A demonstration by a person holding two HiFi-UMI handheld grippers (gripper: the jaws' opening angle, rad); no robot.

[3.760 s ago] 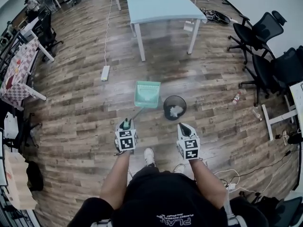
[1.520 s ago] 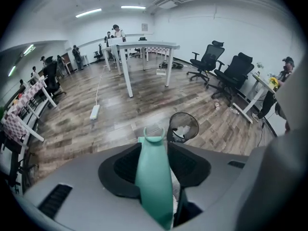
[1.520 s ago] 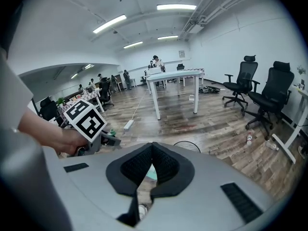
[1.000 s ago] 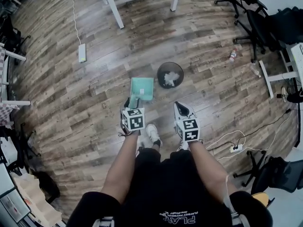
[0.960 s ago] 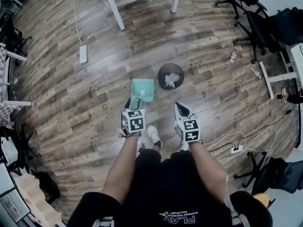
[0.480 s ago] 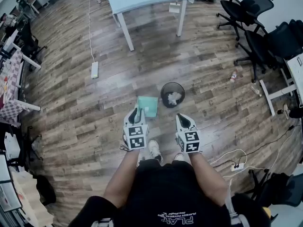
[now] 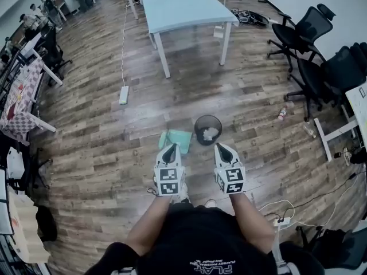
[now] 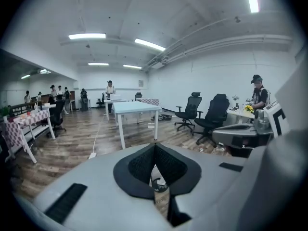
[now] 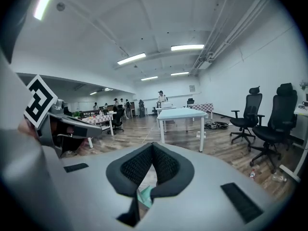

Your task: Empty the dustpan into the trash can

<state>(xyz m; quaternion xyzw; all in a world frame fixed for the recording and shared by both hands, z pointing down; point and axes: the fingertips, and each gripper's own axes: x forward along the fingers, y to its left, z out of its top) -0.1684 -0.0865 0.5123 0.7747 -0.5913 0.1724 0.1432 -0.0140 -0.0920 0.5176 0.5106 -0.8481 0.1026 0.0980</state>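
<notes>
My left gripper (image 7: 170, 148) has just closed its jaws with nothing between them. My right gripper (image 7: 222, 149) is clenched empty too. The green dustpan (image 7: 179, 136) lies on the wood floor (image 7: 109, 153) at the left gripper's 12 o'clock, apart from both. The trash can (image 7: 196, 129) stands at its 3 o'clock, with white paper (image 7: 210, 133) inside.

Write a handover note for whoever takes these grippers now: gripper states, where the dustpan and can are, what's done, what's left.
Left gripper: jaws just closed, shut, empty.
Right gripper: shut, empty.
Dustpan: on the floor just left of the can, in neither gripper.
Can: upright, white scraps inside.
Done: emptying looks finished; dustpan seems bare, though small in view.
Left: probably nothing; check dustpan for leftovers.
</notes>
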